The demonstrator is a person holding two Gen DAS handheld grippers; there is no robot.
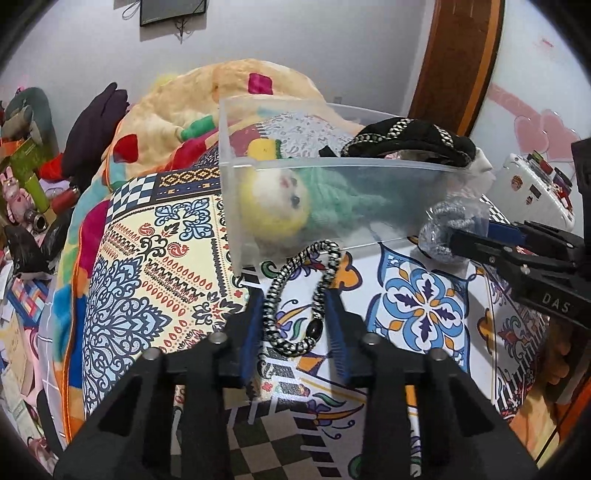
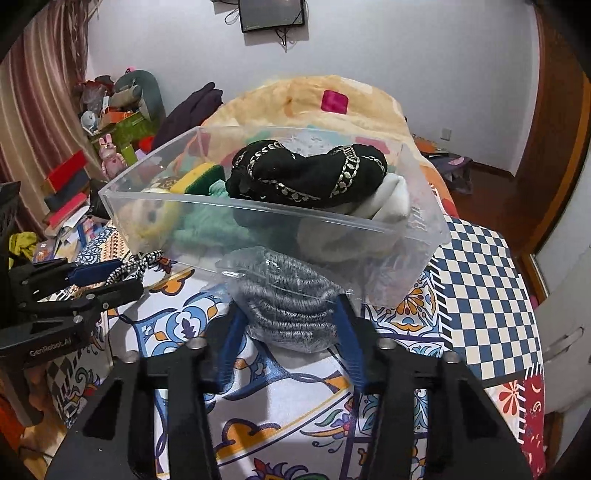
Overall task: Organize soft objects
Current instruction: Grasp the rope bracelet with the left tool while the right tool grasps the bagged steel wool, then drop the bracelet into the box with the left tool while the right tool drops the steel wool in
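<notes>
A clear plastic bin (image 1: 332, 164) (image 2: 258, 210) stands on the patterned bed cover. It holds a yellow and green plush doll (image 1: 280, 206) (image 2: 155, 218), a black cloth with silver chain trim (image 1: 406, 140) (image 2: 306, 177), a white cloth (image 2: 388, 199) and a yellow-green sponge (image 2: 199, 175). My left gripper (image 1: 297, 306) (image 2: 107, 275) is shut on a black-and-white braided band (image 1: 303, 295) (image 2: 136, 264) just in front of the bin. My right gripper (image 2: 290, 314) (image 1: 465, 240) is shut on a bagged grey steel scourer (image 2: 291, 306) (image 1: 443, 229) at the bin's near wall.
A peach blanket (image 1: 229, 92) (image 2: 314, 99) is heaped behind the bin. Toys and boxes clutter the left side (image 1: 26, 177) (image 2: 110, 129). A wooden door frame (image 1: 458, 62) and a white case (image 1: 532, 184) are at right. A monitor (image 2: 271, 14) hangs on the wall.
</notes>
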